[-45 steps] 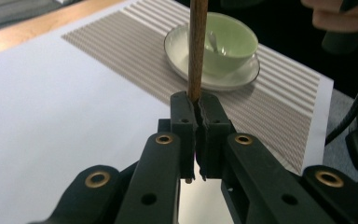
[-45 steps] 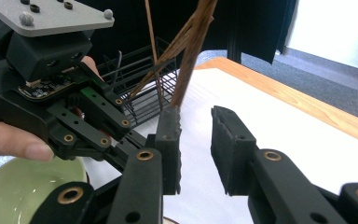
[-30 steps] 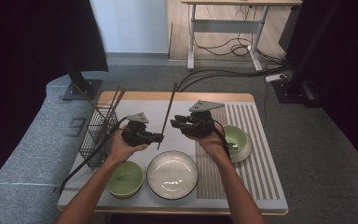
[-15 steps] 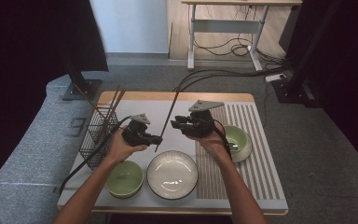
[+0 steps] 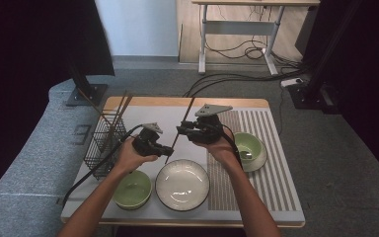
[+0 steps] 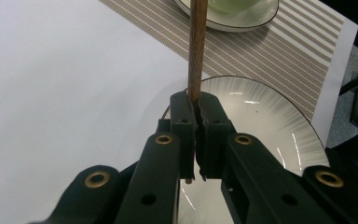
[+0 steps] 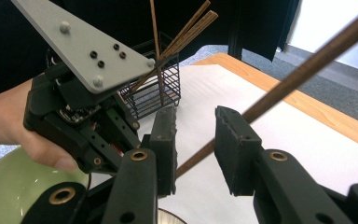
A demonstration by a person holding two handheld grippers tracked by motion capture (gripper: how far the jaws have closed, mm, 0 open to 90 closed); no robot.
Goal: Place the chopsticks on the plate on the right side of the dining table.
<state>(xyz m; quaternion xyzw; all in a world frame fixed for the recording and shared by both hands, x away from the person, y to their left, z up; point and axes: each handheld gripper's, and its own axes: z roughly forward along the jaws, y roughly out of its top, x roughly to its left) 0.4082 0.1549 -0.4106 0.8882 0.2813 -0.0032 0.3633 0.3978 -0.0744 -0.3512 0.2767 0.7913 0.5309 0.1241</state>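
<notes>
My high view looks forward and down over the whole table (image 5: pixel 128 106) from my near side. My left gripper view sits close, facing down at the white plate (image 6: pixel 270 126). My right gripper view looks left toward the wire basket (image 7: pixel 161 91). Both close views share the chopstick (image 6: pixel 196 46).

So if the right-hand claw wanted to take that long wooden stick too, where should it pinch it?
Probably on the bare shaft just above the left gripper, which is already shut on the lower end of the chopstick. The stick is thin, straight and tilted away from the person, so the pads should close across its width. The right gripper already has its open jaws on either side.
</notes>
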